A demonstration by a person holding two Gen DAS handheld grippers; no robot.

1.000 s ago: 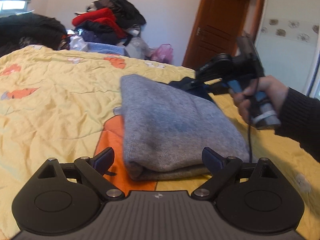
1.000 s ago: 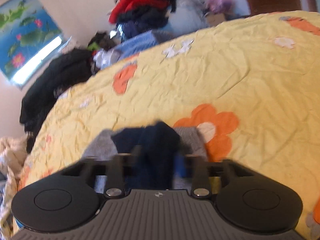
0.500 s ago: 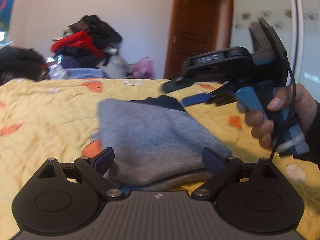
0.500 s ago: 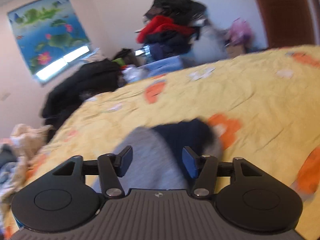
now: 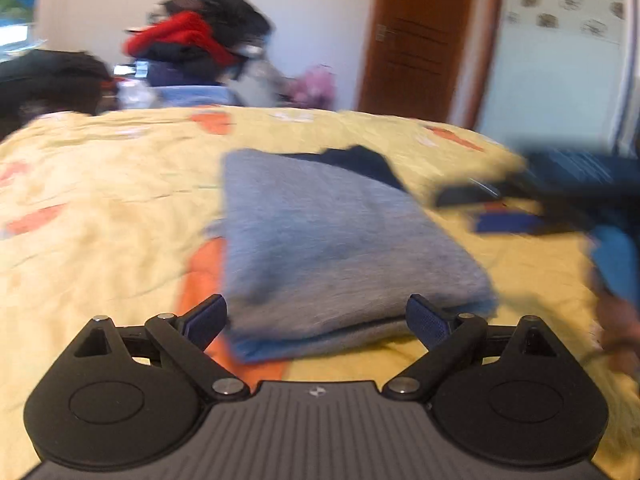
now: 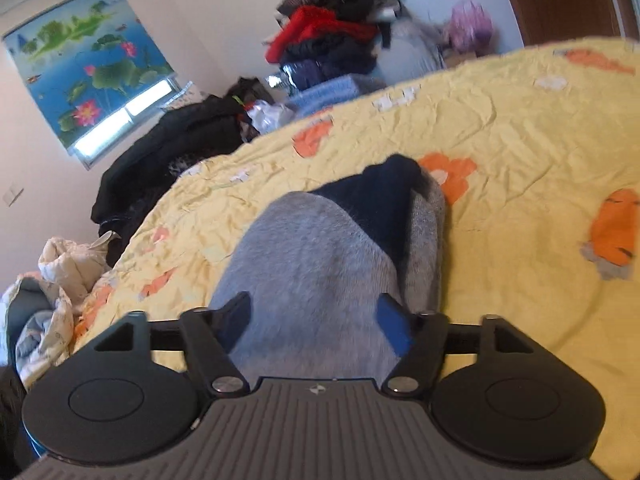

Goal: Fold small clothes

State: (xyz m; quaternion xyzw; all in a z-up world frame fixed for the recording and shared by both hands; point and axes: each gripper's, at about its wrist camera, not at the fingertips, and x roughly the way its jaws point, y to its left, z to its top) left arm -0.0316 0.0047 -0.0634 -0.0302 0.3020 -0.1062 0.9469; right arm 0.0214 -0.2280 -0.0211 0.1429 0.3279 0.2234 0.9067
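the big yellow bed cover (image 5: 100, 208) holds a folded gray top (image 5: 320, 240) with a dark blue bit (image 6: 384, 200) poking out at its far end. the top lies long-ways, pointing away from both tools. the left gripper (image 5: 316, 316) has its jaws wide apart, one on each side of the top's near edge, holding nothing. the right gripper (image 6: 316, 320) is spread too, right over the gray cloth, and looks nearer. whether any finger touches the cloth is hard to tell, and the left view is blurry.
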